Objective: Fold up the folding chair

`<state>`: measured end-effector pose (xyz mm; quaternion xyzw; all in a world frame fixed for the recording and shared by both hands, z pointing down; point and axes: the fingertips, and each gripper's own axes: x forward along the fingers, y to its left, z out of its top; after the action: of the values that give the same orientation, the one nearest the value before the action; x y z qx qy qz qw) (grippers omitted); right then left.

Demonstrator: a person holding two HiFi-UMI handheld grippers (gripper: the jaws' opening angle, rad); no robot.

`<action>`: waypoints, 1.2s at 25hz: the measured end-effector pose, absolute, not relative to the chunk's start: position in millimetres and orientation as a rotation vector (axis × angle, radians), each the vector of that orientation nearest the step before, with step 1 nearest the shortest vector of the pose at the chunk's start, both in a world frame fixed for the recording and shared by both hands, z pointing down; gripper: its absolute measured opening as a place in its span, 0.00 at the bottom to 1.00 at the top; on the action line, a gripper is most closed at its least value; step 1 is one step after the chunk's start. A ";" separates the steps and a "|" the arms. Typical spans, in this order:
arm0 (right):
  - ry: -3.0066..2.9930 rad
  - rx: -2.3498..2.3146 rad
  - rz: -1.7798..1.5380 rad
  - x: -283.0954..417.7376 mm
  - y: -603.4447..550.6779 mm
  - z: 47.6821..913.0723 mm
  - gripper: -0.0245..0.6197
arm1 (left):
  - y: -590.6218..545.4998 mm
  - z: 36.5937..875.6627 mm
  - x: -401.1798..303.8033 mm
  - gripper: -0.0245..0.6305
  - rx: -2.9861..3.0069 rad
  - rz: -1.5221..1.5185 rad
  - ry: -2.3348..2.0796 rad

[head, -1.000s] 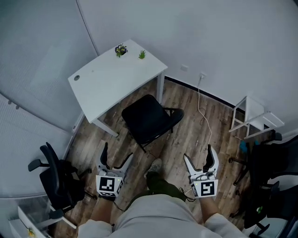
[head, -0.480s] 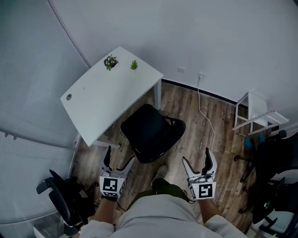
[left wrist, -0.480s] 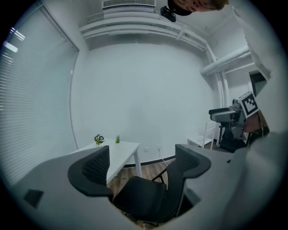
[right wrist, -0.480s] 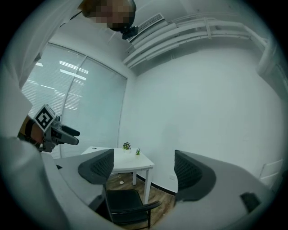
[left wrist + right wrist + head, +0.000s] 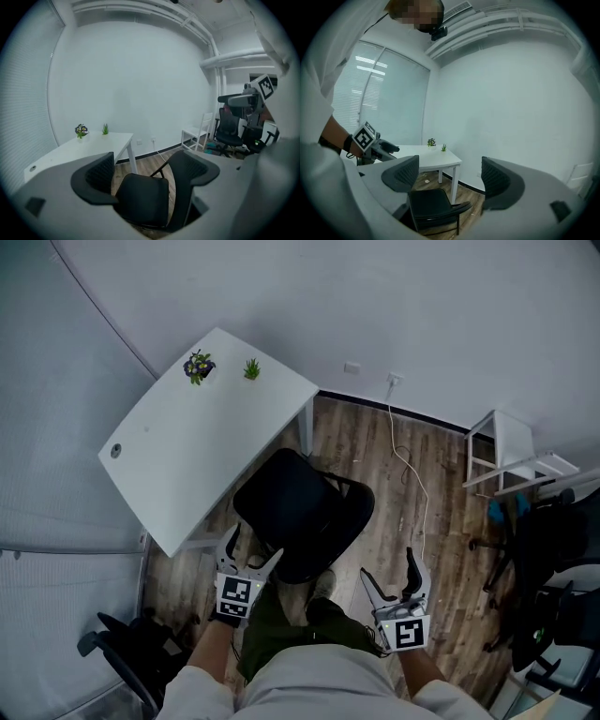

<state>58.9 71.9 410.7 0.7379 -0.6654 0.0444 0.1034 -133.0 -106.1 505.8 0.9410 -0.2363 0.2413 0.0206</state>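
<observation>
The black folding chair [image 5: 302, 514] stands unfolded on the wood floor, beside the white desk [image 5: 202, 433]. My left gripper [image 5: 251, 554] is open, its fingertips at the chair's near left edge. In the left gripper view the chair seat [image 5: 140, 198] sits between the spread jaws, a little beyond them. My right gripper [image 5: 388, 573] is open too, held right of the chair and apart from it. Seen from the right gripper view, the chair [image 5: 433, 206] stands lower left of the gap, with nothing between the jaws.
Two small plants [image 5: 199, 366] sit at the desk's far corner. A white cable [image 5: 411, 474] trails over the floor from a wall socket. A white folding chair [image 5: 511, 463] stands at the right, with black office chairs [image 5: 553, 568] near it and one [image 5: 131, 662] at lower left.
I have stepped closer to the black chair. My left gripper has moved forward and up to the chair's near edge; my right gripper has stayed low at the right.
</observation>
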 end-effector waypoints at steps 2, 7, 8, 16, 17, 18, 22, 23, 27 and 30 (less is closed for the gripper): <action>-1.905 2.162 0.182 58.4 64.6 430.0 0.69 | -121.5 523.8 -125.2 0.73 2.925 0.762 -0.679; -1.778 2.276 0.285 64.1 37.5 483.9 0.69 | -151.1 571.6 -111.0 0.73 2.913 0.800 -0.546; -1.746 2.286 0.316 64.3 32.7 499.2 0.69 | -156.4 578.8 -108.8 0.73 2.913 0.807 -0.519; -1.565 2.316 0.593 82.0 21.2 603.1 0.69 | -157.0 614.1 -79.7 0.73 2.906 0.873 -0.351; -1.547 2.315 0.630 84.1 21.1 614.3 0.69 | -152.9 618.1 -76.4 0.73 2.904 0.881 -0.325; -1.528 2.316 0.673 85.6 20.4 626.0 0.69 | -149.1 622.2 -74.0 0.73 2.900 0.890 -0.300; -1.442 2.340 0.871 91.3 16.9 670.3 0.68 | -136.5 634.1 -67.0 0.73 2.886 0.918 -0.222; -1.419 2.348 0.917 93.0 16.0 679.4 0.68 | -133.3 636.2 -64.9 0.73 2.886 0.926 -0.204; -1.353 2.393 1.068 97.1 15.4 702.8 0.55 | -113.7 648.8 -61.4 0.73 2.872 0.964 -0.117; -1.342 2.417 1.146 98.8 5.2 710.6 0.49 | -102.7 654.3 -59.0 0.73 2.860 0.978 -0.061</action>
<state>98.8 5.2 710.6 0.8053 -0.4473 0.3819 0.0745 -59.0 -102.7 654.3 0.9444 -0.0200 0.3230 0.0590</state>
